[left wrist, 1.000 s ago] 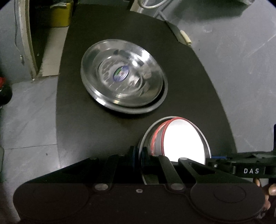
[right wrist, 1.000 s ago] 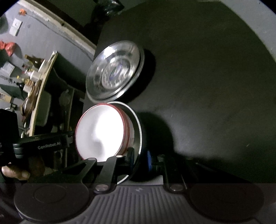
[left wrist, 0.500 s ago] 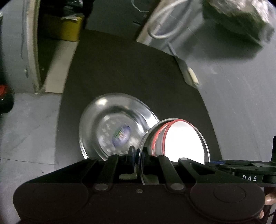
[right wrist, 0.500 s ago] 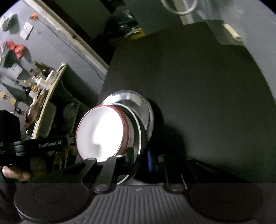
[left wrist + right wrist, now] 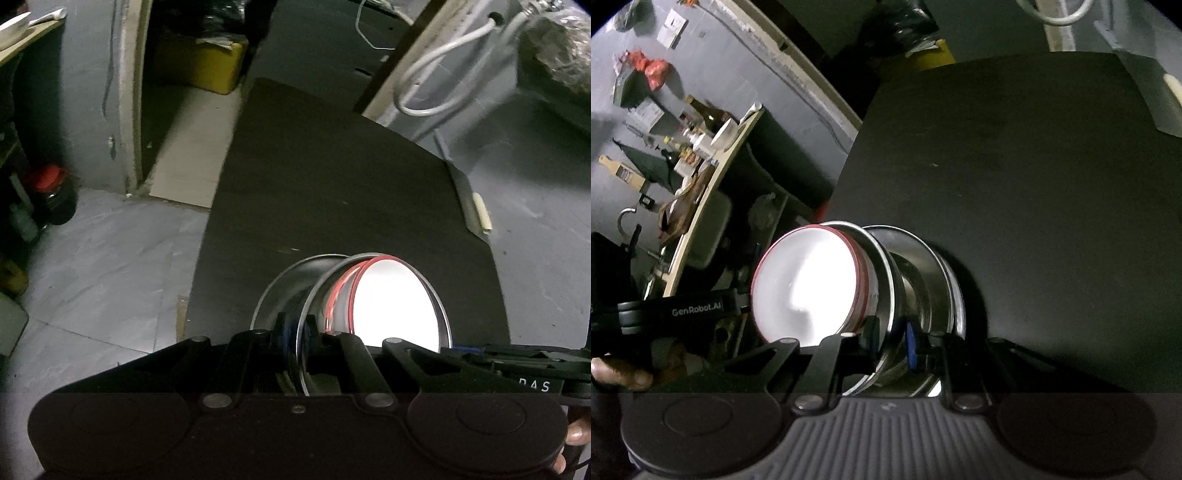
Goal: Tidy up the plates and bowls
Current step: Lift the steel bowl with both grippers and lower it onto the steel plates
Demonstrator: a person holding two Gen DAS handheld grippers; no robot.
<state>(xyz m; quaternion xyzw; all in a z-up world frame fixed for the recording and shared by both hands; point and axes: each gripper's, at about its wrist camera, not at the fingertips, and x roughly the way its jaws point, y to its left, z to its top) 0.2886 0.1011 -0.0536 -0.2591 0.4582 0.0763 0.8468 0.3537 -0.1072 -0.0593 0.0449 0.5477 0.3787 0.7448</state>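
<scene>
Bowl (image 5: 391,302) (white, red-rimmed) sits nested in a steel bowl (image 5: 886,295). Left gripper (image 5: 299,332) and right gripper (image 5: 890,336) each clamp opposite rim edges, keeping the stack balanced above plates (image 5: 955,291) on the bench (image 5: 332,184), at 6 o'clock.

A white bowl (image 5: 391,302) rimmed in red is nested in a silver steel bowl (image 5: 314,295); the desk (image 5: 332,177) is coloured black.

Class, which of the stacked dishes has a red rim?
The white bowl, nested inside the steel bowl; the dishes around and beneath it are bare metal.
</scene>
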